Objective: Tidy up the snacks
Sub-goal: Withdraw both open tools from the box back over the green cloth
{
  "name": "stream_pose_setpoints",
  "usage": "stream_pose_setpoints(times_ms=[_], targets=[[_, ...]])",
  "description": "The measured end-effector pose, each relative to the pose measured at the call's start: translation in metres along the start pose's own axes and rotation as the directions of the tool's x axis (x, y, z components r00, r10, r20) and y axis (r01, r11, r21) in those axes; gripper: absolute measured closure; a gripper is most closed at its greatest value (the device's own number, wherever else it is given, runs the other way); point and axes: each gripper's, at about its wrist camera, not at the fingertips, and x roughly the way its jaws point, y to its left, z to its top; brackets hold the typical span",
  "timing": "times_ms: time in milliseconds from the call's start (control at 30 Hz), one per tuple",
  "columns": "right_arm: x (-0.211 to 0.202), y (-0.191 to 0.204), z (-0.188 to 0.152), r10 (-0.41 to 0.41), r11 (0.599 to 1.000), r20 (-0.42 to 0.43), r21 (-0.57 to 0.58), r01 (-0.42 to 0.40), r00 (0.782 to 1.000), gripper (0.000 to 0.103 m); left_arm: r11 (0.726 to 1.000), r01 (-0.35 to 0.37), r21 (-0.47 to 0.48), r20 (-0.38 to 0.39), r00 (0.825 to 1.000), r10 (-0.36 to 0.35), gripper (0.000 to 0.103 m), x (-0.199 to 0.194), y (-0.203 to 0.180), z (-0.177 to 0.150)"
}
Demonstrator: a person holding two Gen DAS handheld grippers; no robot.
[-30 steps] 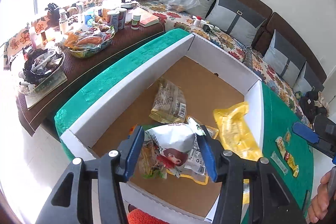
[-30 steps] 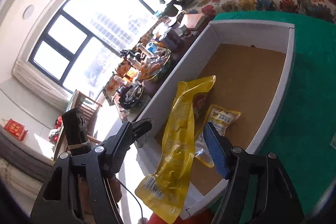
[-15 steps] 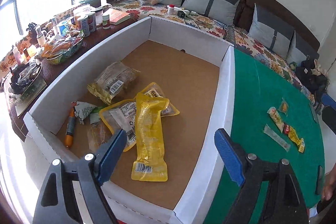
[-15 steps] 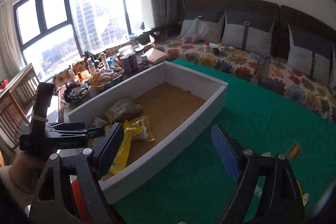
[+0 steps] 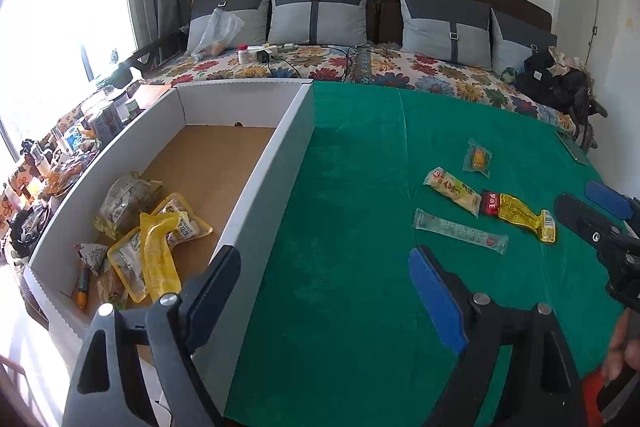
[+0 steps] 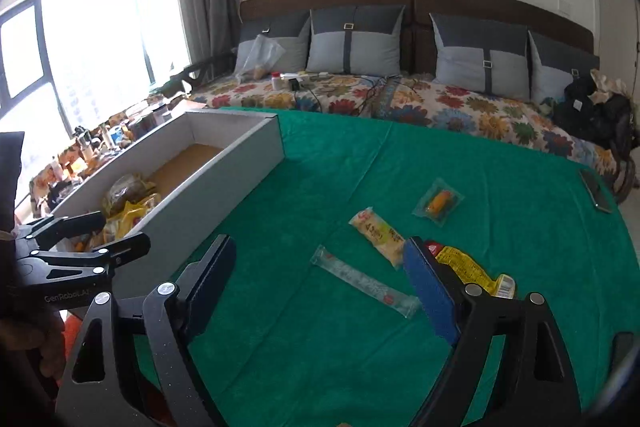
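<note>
Cardboard box [image 5: 256, 183] at left contains several snack packets [image 5: 154, 243]. Left gripper [image 5: 324, 291] hangs released over green cloth [image 5: 352, 187], nothing between its jaws. Four snack packets [image 6: 376, 231] lie loose farther right. Right gripper [image 6: 316, 275] is likewise released, empty, above long clear packet [image 6: 364, 281].

The right claw's blue pad [image 6: 430, 297] covers one end of the red-and-yellow snack packet [image 6: 468, 267]; its printing is perhaps too small to read.
</note>
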Motion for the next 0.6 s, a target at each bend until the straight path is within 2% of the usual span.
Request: stream_pose_setpoints(times_ms=[600], targets=[[0.007, -0.055, -0.041, -0.082, 0.988, -0.060, 0.126, 0.089, 0.995, 0.015, 0.998, -0.048, 0.050, -0.023, 0.999, 0.049, 0.017, 0.012, -0.020, -0.012]])
